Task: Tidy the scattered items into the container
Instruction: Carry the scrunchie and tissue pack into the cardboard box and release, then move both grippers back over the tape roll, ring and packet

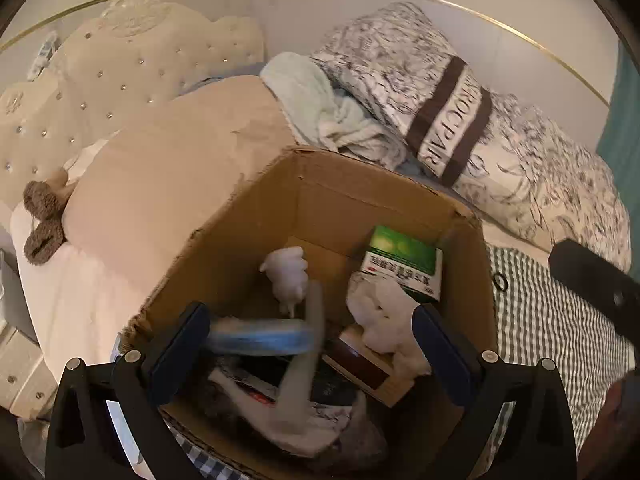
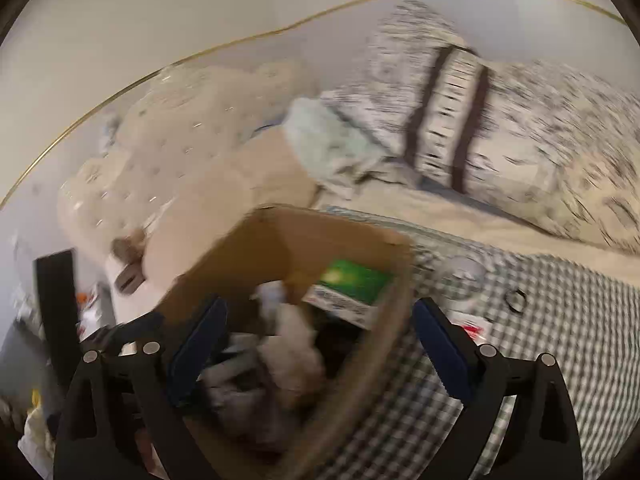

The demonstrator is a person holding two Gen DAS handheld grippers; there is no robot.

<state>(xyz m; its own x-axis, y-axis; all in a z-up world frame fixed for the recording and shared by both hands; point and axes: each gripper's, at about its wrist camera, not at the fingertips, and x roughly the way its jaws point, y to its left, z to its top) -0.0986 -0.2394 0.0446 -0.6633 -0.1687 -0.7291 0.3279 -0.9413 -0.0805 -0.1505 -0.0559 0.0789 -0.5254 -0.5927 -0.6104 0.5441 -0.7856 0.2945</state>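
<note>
L gripper [image 1: 312,354] jaws wide, released over cardboard box [image 1: 472,280] of clutter; R gripper [image 2: 318,350] jaws wide, empty, at box rim

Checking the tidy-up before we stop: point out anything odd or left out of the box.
A small black ring, maybe a hair tie, lies on the checked sheet right of the cardboard box, not in it. A small red-and-white item sits nearby, too blurred to identify. The box's left rim is torn and ragged.
</note>
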